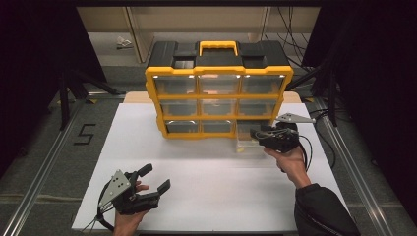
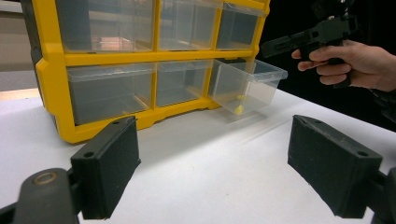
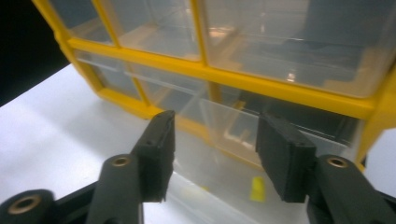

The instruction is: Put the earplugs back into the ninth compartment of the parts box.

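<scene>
Drawer [image 1: 248, 139], pulled out from the cabinet's [image 1: 219, 101] bottom right slot, is seen resting on the desk [image 1: 196, 167]; right tongs [image 1: 256, 133] are held spread at its rim, left tongs [image 1: 156, 178] are spread near the desk's front.

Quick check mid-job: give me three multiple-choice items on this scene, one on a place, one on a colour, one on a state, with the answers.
1. Which drawer of the cabinet is pulled out, seen from the high view?
A. top left
B. middle
C. bottom right

2. What colour is the small piece in that drawer?
A. yellow
B. red
C. blue

3. How is the left gripper?
A. shut on the drawer
B. open, holding nothing
C. shut on the handle

Answers:
1 C, the bottom right drawer juts out by the right gripper.
2 A, it shows yellow through the clear plastic.
3 B, its jaws stand wide apart over the bare table.
</scene>
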A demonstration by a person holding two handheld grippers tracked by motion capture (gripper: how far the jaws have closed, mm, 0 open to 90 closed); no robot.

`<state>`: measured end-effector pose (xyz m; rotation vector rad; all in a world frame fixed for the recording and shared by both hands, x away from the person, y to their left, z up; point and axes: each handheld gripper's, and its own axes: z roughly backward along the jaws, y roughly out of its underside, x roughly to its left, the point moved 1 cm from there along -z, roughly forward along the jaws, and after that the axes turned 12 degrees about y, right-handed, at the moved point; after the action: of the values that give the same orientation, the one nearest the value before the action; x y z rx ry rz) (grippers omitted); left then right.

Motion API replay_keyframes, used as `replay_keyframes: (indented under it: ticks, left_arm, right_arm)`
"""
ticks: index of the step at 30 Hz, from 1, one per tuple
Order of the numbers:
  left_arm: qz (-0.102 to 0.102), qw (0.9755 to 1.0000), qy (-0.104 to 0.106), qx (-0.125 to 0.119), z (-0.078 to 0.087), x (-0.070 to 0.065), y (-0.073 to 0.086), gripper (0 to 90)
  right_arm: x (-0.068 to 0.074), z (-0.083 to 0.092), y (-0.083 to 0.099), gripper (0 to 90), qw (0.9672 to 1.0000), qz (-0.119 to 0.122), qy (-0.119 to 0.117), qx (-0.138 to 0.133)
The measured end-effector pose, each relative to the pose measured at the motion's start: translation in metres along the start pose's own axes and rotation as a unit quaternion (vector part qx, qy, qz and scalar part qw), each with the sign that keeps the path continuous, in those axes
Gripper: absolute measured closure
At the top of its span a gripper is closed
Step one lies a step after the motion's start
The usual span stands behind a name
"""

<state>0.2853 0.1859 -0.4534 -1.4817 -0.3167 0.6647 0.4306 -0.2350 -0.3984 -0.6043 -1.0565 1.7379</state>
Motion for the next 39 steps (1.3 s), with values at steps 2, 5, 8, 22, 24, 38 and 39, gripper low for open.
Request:
replay_keyframes:
  ticks: [2,5,8,22,24,38,39]
  left_arm:
    - [0.0,1.0,0.0,-0.001,0.0,0.0,0.0,16.0]
    - [0.0,1.0,0.0,-0.001,0.0,0.0,0.0,16.0]
    - [0.0,1.0,0.0,-0.001,0.0,0.0,0.0,16.0]
    - [-0.001,1.0,0.002,-0.001,0.0,0.0,0.0,16.0]
    - [-0.001,1.0,0.003,-0.001,0.0,-0.001,0.0,16.0]
    - [-0.002,1.0,0.005,-0.003,0.0,-0.001,0.0,15.9]
    - [-0.001,1.0,0.005,-0.003,0.0,-0.001,0.0,15.9]
  right_arm:
    - [0.005,0.002,-0.001,44.6,1.0,0.005,-0.006,-0.002]
    - [0.014,0.005,-0.001,41.8,0.9998,0.011,-0.017,-0.006]
    - [0.023,0.01,-0.002,39.9,0.9994,0.016,-0.027,-0.013]
    - [0.051,0.027,-0.006,36.0,0.9968,0.032,-0.058,-0.044]
    - [0.053,0.028,-0.006,35.6,0.9966,0.033,-0.06,-0.046]
    - [0.067,0.033,0.005,31.7,0.9948,0.035,-0.077,-0.057]
    - [0.068,0.034,0.006,31.7,0.9945,0.036,-0.078,-0.06]
